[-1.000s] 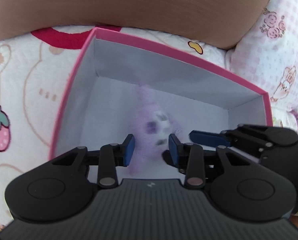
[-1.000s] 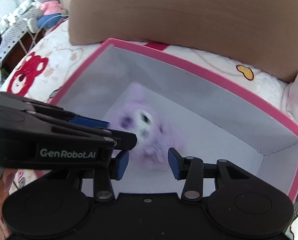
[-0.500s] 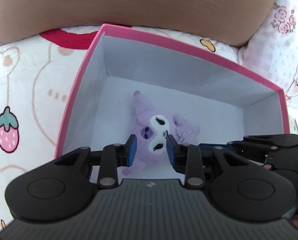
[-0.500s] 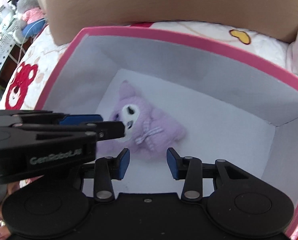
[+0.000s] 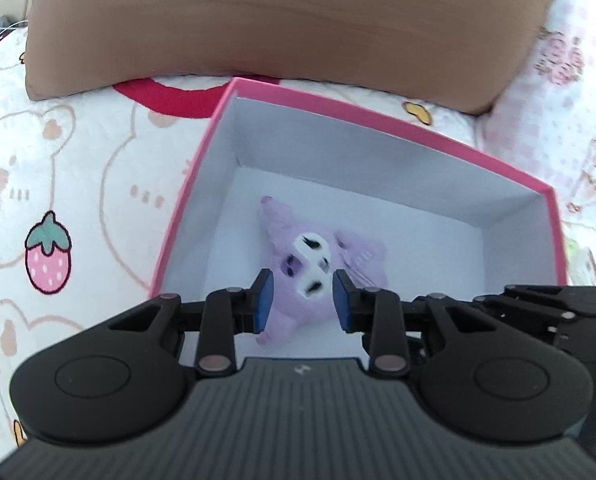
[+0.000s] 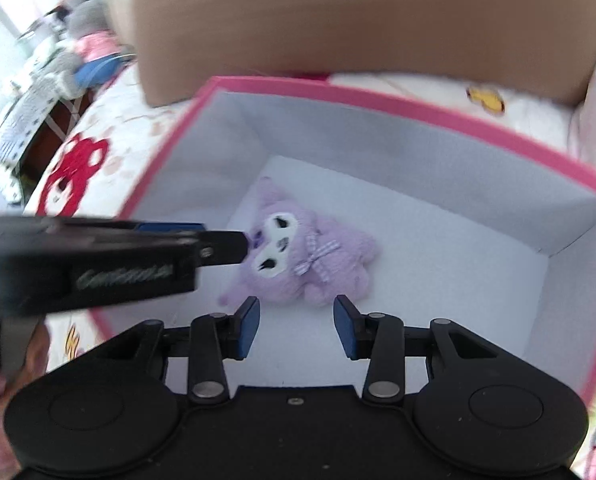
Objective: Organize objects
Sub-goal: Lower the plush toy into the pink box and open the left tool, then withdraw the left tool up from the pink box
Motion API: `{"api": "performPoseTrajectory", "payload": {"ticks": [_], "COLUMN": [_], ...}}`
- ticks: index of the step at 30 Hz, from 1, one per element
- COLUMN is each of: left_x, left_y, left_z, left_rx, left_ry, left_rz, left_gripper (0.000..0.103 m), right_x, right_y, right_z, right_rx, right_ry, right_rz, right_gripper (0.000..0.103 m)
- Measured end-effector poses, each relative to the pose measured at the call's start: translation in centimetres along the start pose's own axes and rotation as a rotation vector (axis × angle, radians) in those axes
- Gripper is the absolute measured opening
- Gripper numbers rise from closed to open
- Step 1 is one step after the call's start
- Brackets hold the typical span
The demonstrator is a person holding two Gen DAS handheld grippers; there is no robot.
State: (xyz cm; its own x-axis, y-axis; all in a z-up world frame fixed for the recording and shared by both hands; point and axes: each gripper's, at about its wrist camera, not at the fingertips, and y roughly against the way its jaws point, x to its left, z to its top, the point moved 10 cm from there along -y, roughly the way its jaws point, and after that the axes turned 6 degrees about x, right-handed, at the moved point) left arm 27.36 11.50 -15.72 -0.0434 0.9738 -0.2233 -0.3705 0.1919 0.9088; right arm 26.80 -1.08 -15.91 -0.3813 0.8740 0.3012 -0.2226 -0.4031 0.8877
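Observation:
A small purple plush toy point(image 5: 314, 264) with a white face lies on the white floor of a pink-rimmed open box point(image 5: 378, 116); it also shows in the right wrist view point(image 6: 298, 252), inside the box point(image 6: 418, 108). My left gripper point(image 5: 303, 300) is open and above the toy's head, clear of it. My right gripper point(image 6: 296, 326) is open and empty above the box's near side. The left gripper's body point(image 6: 98, 260) crosses the right view from the left.
The box sits on a white bedspread point(image 5: 58, 200) with bear and strawberry prints. A brown pillow point(image 5: 278, 20) lies just behind the box. A pink patterned pillow point(image 5: 570, 100) is at the right. A plush figure and furniture point(image 6: 78, 52) stand beyond the bed's left edge.
The plush toy dropped from between the left gripper's fingers onto the box floor. Both grippers have since pulled back and up from the box.

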Motion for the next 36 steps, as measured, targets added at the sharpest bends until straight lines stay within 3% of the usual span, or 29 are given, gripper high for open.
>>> {"api": "performPoseTrajectory", "payload": {"ticks": [7,10,15,19,21,22,25,27,31,36], "left_x": [-2.0,-2.3,-2.9,-3.1,-3.0,-3.0,-3.2,-3.4,-3.7,-4.1], "left_y": [3.6,5.7,9.0,11.1,11.7,12.0,12.8,13.4,14.3,15.3], "left_z": [-3.0,-3.8,-5.2,-5.8,-6.1,-6.3,-7.1,-7.7,-8.6,-9.3], "left_rx": [0.002,-0.021,-0.041,-0.055,-0.058,-0.054,-0.045,-0.049,-0.03,-0.058], "left_ry": [-0.097,-0.127,-0.166,-0.174,-0.17,-0.17,-0.2,-0.224,-0.187,-0.238], "left_rz": [-0.053,-0.038,-0.006,0.005,0.002,-0.002,0.011,0.016,-0.04,0.023], "left_gripper": [0.035,0.04,0.06,0.067,0.078,0.078,0.08,0.087,0.094,0.099], "right_x": [1.9,2.5,3.2,3.7,3.9,4.0,4.2,4.2,3.9,3.9], "right_y": [5.2,7.1,10.2,12.2,13.0,13.5,14.8,15.6,16.5,17.4], "right_z": [-1.9,-3.2,-4.8,-5.8,-6.3,-6.6,-7.4,-7.9,-8.6,-9.8], "right_rx": [-0.065,-0.092,-0.123,-0.147,-0.158,-0.16,-0.174,-0.185,-0.189,-0.178], "right_ry": [0.067,0.091,0.098,0.108,0.113,0.113,0.1,0.084,0.039,0.04], "right_rz": [-0.033,-0.052,-0.055,-0.078,-0.1,-0.105,-0.123,-0.146,-0.164,-0.198], "right_gripper": [0.052,0.056,0.064,0.07,0.073,0.075,0.084,0.093,0.094,0.094]}}
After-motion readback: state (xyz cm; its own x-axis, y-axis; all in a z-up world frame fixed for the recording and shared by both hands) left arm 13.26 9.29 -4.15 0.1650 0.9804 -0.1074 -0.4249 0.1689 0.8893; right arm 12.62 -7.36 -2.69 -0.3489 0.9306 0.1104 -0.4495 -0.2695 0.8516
